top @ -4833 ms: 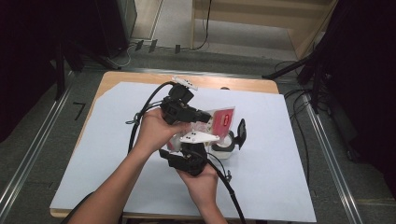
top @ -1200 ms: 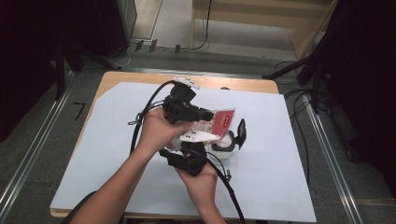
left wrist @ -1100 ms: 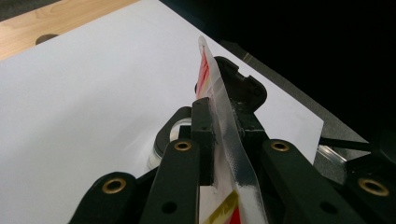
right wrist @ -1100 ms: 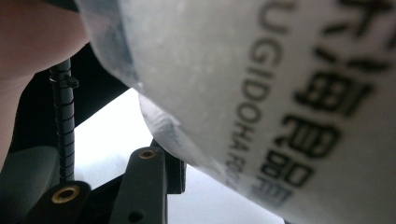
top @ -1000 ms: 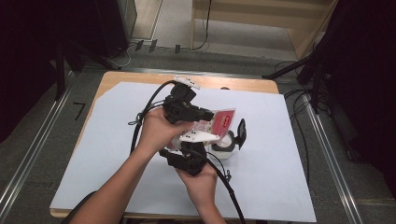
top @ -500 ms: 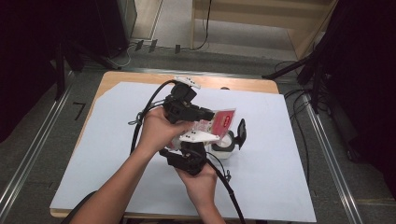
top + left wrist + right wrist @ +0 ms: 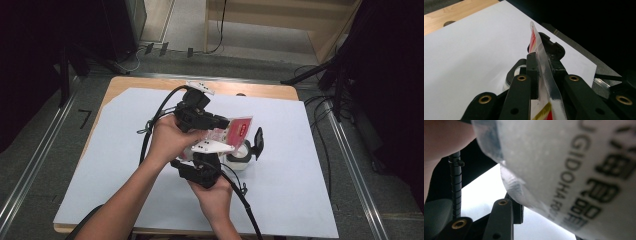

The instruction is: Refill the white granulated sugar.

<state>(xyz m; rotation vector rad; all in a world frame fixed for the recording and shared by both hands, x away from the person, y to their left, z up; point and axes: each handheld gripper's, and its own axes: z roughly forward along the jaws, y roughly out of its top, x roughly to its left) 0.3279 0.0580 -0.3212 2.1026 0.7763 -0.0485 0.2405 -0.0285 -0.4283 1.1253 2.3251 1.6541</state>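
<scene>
We keep the left claw [image 7: 541,72] clenched on the packet [image 7: 234,131], the right claw [image 7: 248,150] clamping the jar [image 7: 239,155], tilting slowly.

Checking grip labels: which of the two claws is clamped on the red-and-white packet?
The left claw, the farther one in the high view: its jaws pinch the packet edge-on. The right claw sits nearer, by the white container.
</scene>
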